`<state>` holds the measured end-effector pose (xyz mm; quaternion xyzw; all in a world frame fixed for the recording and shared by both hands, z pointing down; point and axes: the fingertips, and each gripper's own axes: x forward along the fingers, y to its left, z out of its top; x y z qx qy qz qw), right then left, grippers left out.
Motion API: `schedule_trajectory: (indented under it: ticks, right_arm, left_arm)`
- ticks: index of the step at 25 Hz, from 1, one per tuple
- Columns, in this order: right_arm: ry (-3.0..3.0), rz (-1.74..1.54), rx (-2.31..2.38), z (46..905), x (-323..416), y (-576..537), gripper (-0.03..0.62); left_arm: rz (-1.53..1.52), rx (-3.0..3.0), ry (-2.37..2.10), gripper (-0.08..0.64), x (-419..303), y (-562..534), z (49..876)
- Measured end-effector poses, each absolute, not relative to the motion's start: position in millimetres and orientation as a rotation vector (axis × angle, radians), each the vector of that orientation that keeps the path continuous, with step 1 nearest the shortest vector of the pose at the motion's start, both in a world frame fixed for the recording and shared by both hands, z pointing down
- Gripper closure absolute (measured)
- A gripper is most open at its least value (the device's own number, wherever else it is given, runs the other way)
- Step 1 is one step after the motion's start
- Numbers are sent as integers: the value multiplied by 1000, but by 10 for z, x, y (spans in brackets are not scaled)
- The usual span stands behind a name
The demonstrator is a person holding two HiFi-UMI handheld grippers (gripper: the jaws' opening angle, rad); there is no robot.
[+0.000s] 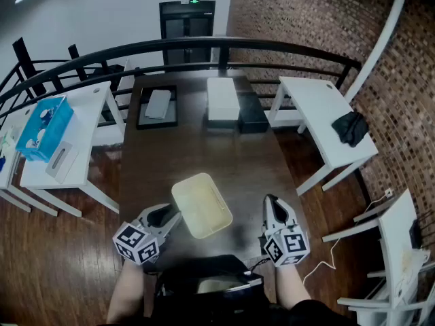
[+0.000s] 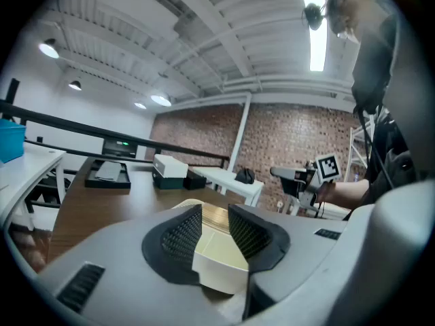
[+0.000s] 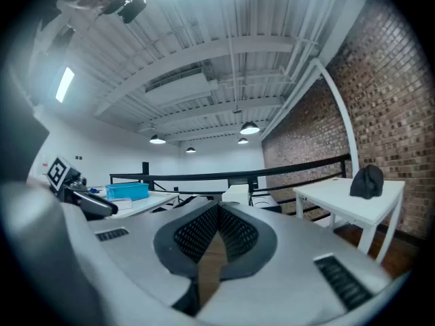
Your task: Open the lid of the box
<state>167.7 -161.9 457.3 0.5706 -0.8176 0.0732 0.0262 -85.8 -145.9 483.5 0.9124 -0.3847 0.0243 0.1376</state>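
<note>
A cream box with rounded corners lies on the dark wooden table close to me. My left gripper is at its near left corner. In the left gripper view that corner of the box sits deep between the jaws, and both ribbed pads press against it. My right gripper hovers to the right of the box, apart from it. In the right gripper view its jaws meet at the tips with nothing between them.
At the table's far end are a black tray holding a grey item, a white box and a black box. White side tables flank the table; one holds a blue box, the other a black cloth. A black railing curves behind.
</note>
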Motion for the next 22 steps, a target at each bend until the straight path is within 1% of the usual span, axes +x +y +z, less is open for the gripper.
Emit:
schedule_trajectory:
  ticks: [1,2,9,14,16,18,19,20,22]
  right_arm:
    - [-2538,222,1733,4575,1593,-1614,589]
    - [-2548,219,1704,4579,1512,-1610,589]
    - [-2574,240,1537,4688,1126,-1628,589]
    - [-2547,257,1432,4842,917,-1655,589]
    - [-2512,288,1374,4980,812,-1681,588]
    - [-2483,310,1322,5134,692,-1697,580]
    - [-2469,312,1306,5219,638,-1704,527]
    - [-2452,311,1292,5306,589,-1711,523]
    - [-2409,309,1258,5470,508,-1713,523]
  left_arm:
    - [151,2662,-1080,423,-736,-1503,4905]
    - [230,2679,-1048,414,-620,-1544,4978]
    - [772,2648,-810,413,-138,-1636,5686]
    - [949,2597,-758,414,-103,-1670,5918]
    - [1029,2603,-760,467,-124,-1686,5977]
    - [1108,2619,-765,482,-132,-1703,5989]
    - [1149,2628,-762,515,-133,-1710,5998]
    - [1183,2633,-752,529,-133,-1715,6012]
    - [1213,2618,-730,534,-133,-1731,6025]
